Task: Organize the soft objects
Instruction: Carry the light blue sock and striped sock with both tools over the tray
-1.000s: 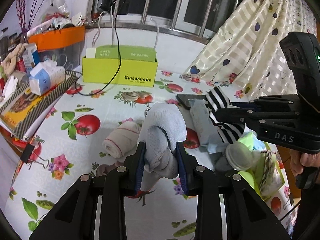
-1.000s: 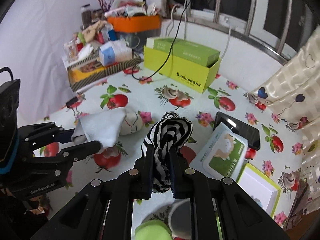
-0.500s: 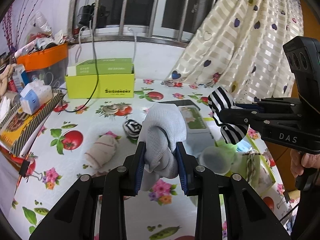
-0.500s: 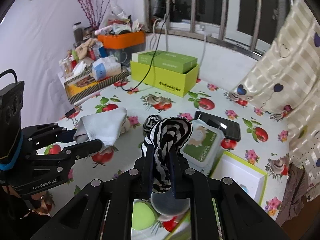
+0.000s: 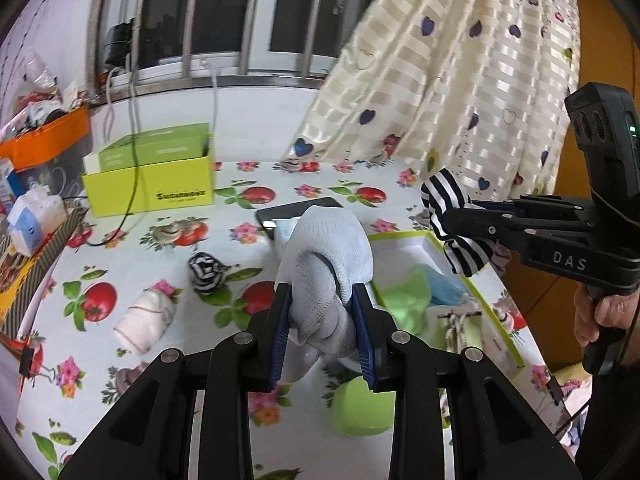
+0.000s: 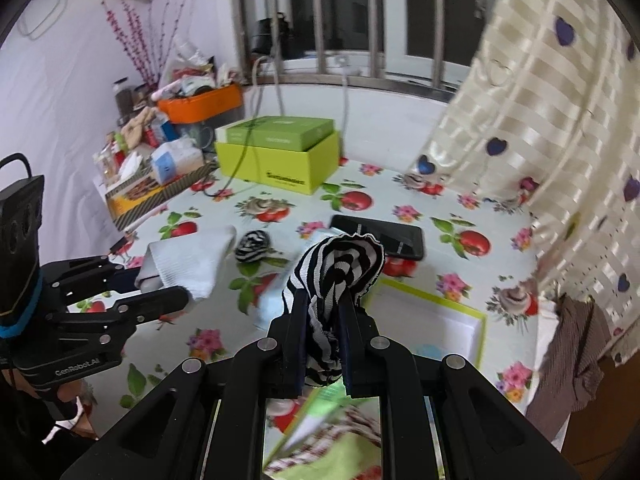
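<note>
Bystanders on the fruit-print tablecloth [image 5: 132, 248]

Lime-green cardboard box [image 5: 150, 184] at ten o'clock, black smartphone [image 6: 384, 236] near centre, orange plastic bin [image 6: 202, 102] far at eleven, heart-patterned cream curtain [image 5: 460, 80] at two.

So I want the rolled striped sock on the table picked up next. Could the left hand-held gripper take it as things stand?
Probably not yet. The left hand-held gripper is shut on a white sock. The path to the rolled striped sock on the table looks clear, but the jaws are full.
</note>
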Available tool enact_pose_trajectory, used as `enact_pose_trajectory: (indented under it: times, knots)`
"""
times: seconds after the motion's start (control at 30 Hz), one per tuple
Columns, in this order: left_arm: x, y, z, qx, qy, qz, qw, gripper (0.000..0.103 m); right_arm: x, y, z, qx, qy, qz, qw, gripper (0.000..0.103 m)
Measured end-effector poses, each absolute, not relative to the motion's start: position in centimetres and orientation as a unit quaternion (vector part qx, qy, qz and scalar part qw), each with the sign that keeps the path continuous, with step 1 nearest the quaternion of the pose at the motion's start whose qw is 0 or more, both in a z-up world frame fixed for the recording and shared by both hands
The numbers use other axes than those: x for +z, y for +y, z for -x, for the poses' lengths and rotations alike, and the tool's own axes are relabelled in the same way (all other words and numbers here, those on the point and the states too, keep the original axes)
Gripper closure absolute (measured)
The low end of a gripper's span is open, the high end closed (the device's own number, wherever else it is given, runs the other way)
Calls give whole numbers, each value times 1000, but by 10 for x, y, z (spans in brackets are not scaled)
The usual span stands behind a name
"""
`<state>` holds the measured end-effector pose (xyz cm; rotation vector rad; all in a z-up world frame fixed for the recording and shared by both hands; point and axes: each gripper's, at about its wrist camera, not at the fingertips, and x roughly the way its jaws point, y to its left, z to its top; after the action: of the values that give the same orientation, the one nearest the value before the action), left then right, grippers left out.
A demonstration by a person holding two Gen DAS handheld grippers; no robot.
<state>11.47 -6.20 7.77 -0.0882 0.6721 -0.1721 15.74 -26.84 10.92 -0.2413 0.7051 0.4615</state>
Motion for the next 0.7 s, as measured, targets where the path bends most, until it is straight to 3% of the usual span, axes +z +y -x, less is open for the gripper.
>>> enact_pose_trajectory:
  times: [0.7]
  knots:
    - [72,-112,-164,-120,352,14,928,72,46,-355,-239,152,414,65,895,90]
